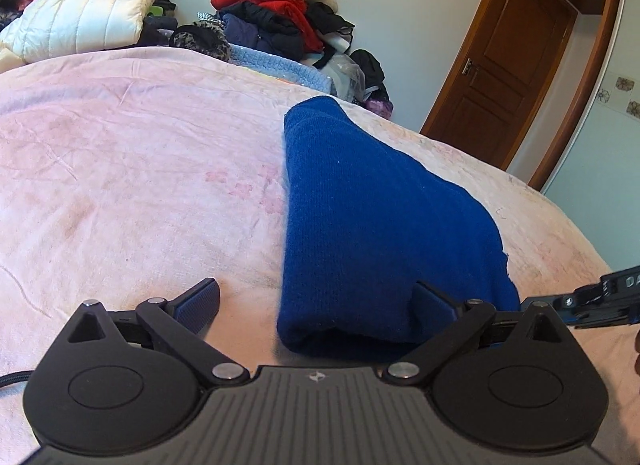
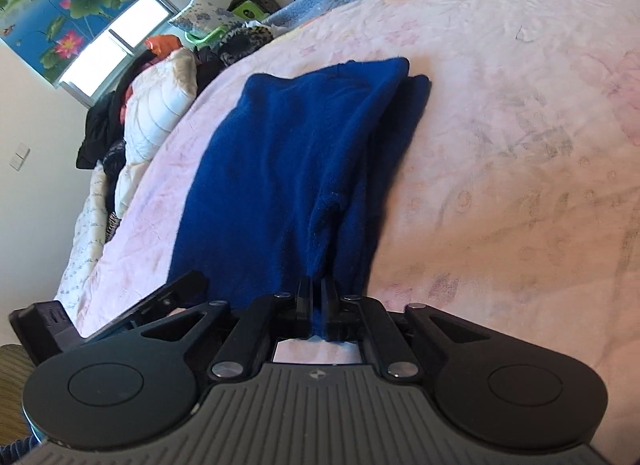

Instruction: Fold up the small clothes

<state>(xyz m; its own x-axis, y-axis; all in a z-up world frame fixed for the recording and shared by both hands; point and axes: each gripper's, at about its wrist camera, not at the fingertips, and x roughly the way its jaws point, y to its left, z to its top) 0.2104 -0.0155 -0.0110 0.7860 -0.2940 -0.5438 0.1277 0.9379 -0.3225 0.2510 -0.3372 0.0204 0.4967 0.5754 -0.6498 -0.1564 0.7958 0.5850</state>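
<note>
Blue garment (image 1: 360, 217): matt, finely ribbed knit cloth. Bed cover (image 1: 140, 153): soft, faded pink fabric, creased. Left gripper (image 1: 316, 301): matt black plastic, bright metal rivets. Door (image 1: 500, 77): glossy brown wood.

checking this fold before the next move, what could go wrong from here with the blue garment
1. The right hand-held gripper pinches only a thin bunch of the blue garment's near edge; a pull could slip it free or drag the layers askew.
2. The left hand-held gripper is open, one finger over the fold; closing might catch just the top layer.
</note>
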